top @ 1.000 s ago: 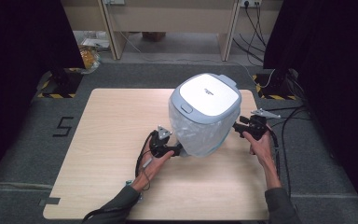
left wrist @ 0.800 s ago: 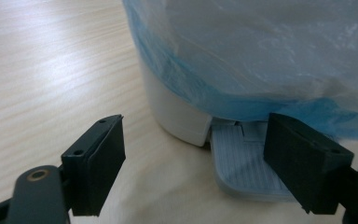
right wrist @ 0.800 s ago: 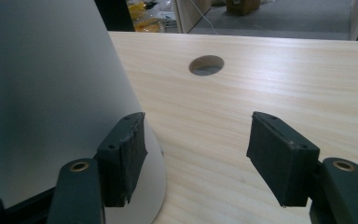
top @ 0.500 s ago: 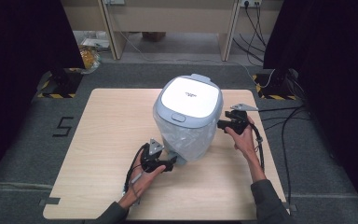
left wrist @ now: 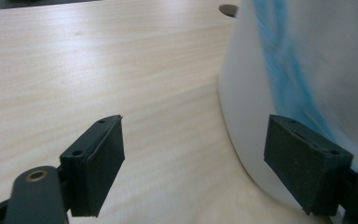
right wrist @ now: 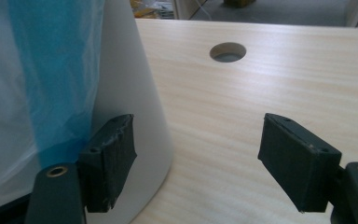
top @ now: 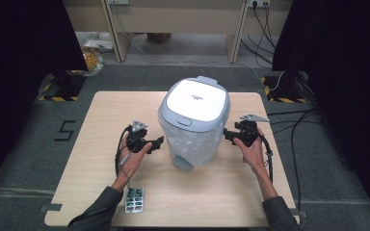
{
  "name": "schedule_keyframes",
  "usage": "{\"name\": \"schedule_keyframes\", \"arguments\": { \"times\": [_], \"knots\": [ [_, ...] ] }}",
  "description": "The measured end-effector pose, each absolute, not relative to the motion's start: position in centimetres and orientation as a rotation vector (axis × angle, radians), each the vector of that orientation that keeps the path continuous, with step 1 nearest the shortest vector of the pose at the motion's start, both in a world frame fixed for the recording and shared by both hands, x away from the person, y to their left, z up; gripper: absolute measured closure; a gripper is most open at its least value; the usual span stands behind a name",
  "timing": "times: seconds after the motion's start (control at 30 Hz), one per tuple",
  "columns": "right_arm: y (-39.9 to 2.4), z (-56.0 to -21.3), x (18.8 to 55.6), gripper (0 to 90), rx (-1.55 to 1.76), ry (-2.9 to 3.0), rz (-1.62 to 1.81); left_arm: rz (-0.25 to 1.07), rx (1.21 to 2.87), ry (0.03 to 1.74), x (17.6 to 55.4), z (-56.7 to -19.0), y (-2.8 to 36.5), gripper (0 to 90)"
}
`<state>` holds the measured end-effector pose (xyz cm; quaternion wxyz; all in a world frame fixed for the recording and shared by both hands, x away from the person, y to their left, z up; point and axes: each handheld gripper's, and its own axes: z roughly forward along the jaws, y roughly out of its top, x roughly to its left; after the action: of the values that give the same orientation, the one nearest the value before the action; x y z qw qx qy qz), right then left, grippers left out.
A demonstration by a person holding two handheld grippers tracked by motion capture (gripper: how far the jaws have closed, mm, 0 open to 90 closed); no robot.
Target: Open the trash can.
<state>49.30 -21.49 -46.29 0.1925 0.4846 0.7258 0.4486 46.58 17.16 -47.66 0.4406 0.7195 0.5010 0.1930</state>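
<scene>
Both tongs, left [top: 160, 141] and right [top: 226, 134], gape empty beside the bulky, smooth white-lidded plastic bin [top: 194, 125], likely light but slippery; squeeze its opposite sides.

From my left gripper view, the white pedal bin with the clear liner [left wrist: 307, 70] runs off the frame at twelve and three o'clock. In the high view the small green-and-white blister pack [top: 135, 200], at seven o'clock from the bin, is probably tablets; too small to tell.

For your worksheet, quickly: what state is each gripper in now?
Left gripper: open, empty, beside the bin.
Right gripper: open, empty, beside it.
</scene>
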Motion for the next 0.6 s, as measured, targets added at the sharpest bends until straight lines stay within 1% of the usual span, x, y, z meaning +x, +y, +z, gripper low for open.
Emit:
{"name": "schedule_keyframes", "arguments": {
  "times": [0.07,0.1,0.13,0.17,0.2,0.3,0.37,0.43,0.47,0.57,0.6],
  "knots": [
    [-21.5,-46.3,49.6,28.7,1.35,2.049,1.285,0.449,1.767,1.243,47.6,-47.8,16.7,20.4],
    [-21.5,-46.3,49.8,28.9,1.344,2.055,1.294,0.435,1.747,1.252,47.6,-47.9,16.6,22.1],
    [-21.5,-46.4,50.0,29.6,1.336,2.062,1.302,0.423,1.73,1.26,47.5,-47.9,16.6,25.9],
    [-21.5,-46.4,50.0,29.6,1.336,2.062,1.302,0.423,1.73,1.26,47.5,-47.9,16.6,27.0],
    [-21.5,-46.4,50.4,31.6,1.317,2.077,1.315,0.416,1.728,1.26,47.3,-48.0,16.7,27.7],
    [-21.3,-46.5,50.9,32.4,1.305,2.089,1.332,0.403,1.744,1.256,46.6,-48.2,17.0,27.9],
    [-20.9,-46.5,51.3,34.2,1.294,2.092,1.337,0.417,1.749,1.254,46.0,-48.1,17.0,31.5],
    [-20.4,-46.5,51.6,37.1,1.287,2.089,1.334,0.435,1.76,1.248,45.4,-48.0,17.0,32.9],
    [-19.8,-46.4,51.8,40.1,1.283,2.087,1.335,0.434,1.761,1.251,44.9,-48.0,17.1,33.5],
    [-19.4,-46.4,52.1,40.5,1.293,2.083,1.336,0.419,1.752,1.254,44.4,-48.1,17.1,34.7],
    [-19.3,-46.4,52.2,42.7,1.3,2.085,1.337,0.415,1.753,1.252,44.2,-48.1,17.2,34.7]
  ]
}}
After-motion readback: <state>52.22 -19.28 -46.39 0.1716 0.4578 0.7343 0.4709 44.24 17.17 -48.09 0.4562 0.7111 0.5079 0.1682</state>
